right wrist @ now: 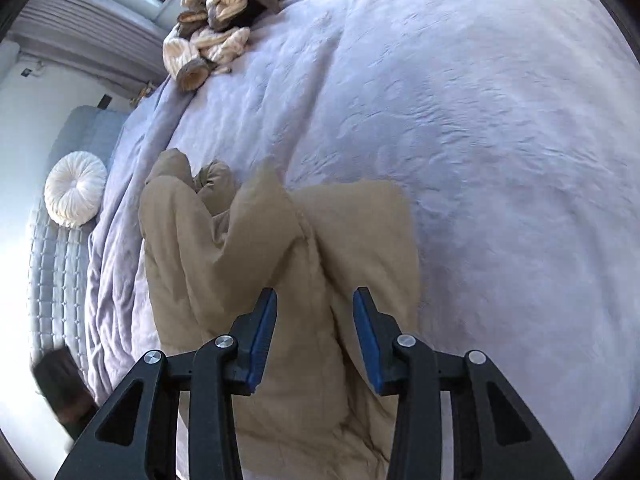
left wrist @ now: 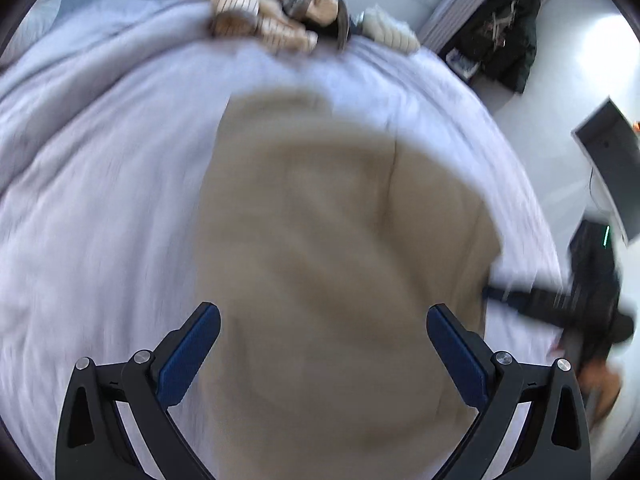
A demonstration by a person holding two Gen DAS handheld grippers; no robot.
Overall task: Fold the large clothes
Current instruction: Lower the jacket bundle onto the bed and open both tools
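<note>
The left gripper (left wrist: 323,316) has its fingers wide apart over the beige garment (left wrist: 328,240), with nothing between them. The right gripper (right wrist: 315,300) is partly apart above the same cloth and grips nothing. The garment lies on the lilac bedcover (right wrist: 480,120), bunched at its far end. A pile of striped clothes (right wrist: 208,36) sits at the bed's far edge, well apart. A round white cushion (right wrist: 75,188) rests beside the bed. The dark blurred shape (left wrist: 560,304) at right is perhaps the other gripper.

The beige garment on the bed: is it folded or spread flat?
Folded: the beige garment lies doubled in thick layers, bunched at its far end.
</note>
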